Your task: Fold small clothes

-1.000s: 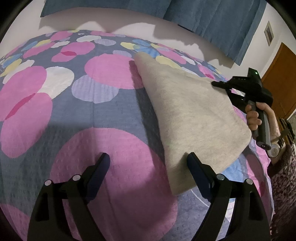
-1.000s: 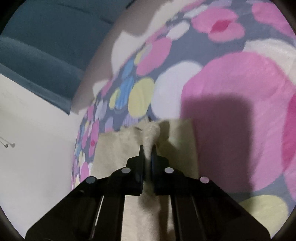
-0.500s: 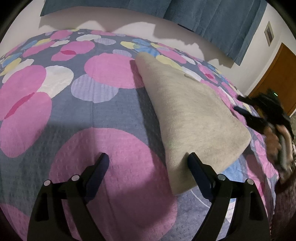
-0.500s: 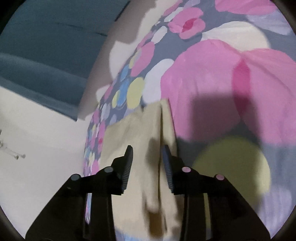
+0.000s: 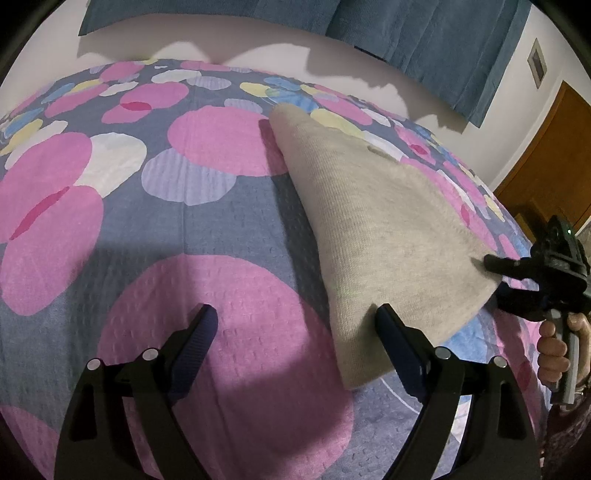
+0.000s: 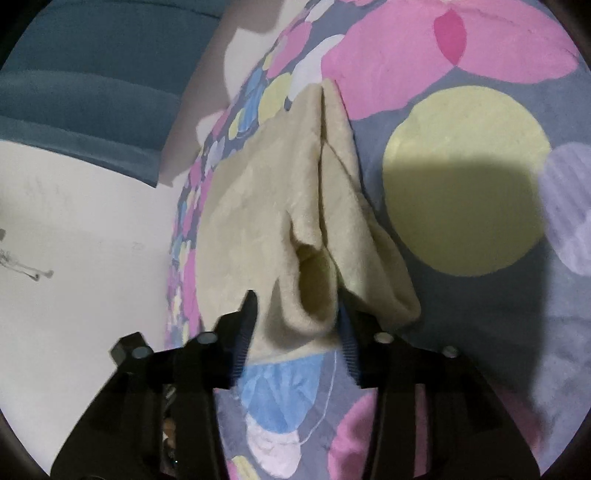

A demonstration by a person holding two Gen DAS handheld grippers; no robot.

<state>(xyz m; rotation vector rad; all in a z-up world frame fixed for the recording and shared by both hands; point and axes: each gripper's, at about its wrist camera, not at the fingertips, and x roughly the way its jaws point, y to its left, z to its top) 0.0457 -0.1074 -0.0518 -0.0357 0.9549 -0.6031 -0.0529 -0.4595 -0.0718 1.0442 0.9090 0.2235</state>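
Note:
A beige knit garment [image 5: 373,229] lies folded on the flowered bedspread [image 5: 155,221]. My left gripper [image 5: 295,328] is open and empty, low over the bedspread, with its right finger at the garment's near edge. In the left wrist view my right gripper [image 5: 496,278] sits open at the garment's near right corner, one finger above the cloth and one below. In the right wrist view the right gripper [image 6: 297,314] is open around the garment's [image 6: 258,206] near folded edge, whose layers gape between the fingers.
The bedspread [image 6: 465,192] covers the whole bed. A white wall and blue curtains [image 5: 424,33] stand behind the bed. A brown wooden door [image 5: 543,166] is at the far right.
My right gripper let go of the garment, opened, swung back and down to the near right corner and now straddles its edge. The left gripper has stayed put.

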